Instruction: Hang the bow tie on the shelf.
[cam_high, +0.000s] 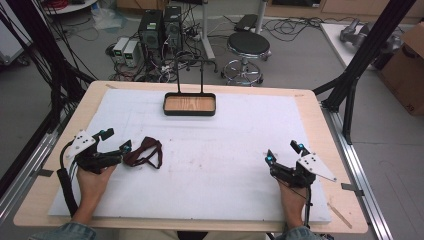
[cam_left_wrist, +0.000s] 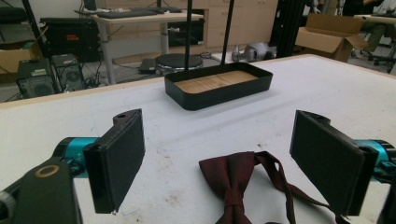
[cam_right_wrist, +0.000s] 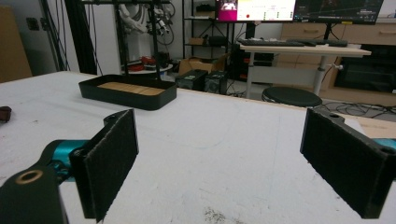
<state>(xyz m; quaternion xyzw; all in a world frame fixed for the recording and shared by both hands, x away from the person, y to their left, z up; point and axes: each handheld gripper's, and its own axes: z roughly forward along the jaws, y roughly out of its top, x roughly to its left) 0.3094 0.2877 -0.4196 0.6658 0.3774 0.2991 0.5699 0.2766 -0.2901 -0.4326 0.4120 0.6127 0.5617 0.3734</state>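
Observation:
A dark red bow tie (cam_high: 145, 152) with its strap lies flat on the white mat at the left. My left gripper (cam_high: 116, 140) rests just left of it, open, jaws wide apart. In the left gripper view the bow tie (cam_left_wrist: 238, 179) lies low between the two black pads (cam_left_wrist: 116, 158), not touched by them. A black tray (cam_high: 190, 104) with a wooden floor stands at the far middle of the mat; the same tray (cam_left_wrist: 219, 86) (cam_right_wrist: 128, 93) is seen ahead in both gripper views. My right gripper (cam_high: 283, 151) sits open at the right with nothing between its jaws.
Two thin black posts (cam_high: 190, 75) rise from behind the tray. The white mat (cam_high: 215, 150) covers most of the wooden table (cam_high: 320, 150). Past the table's far edge stand a stool (cam_high: 247, 47) and computer cases (cam_high: 160, 27). A cardboard box (cam_high: 407, 65) sits at the right.

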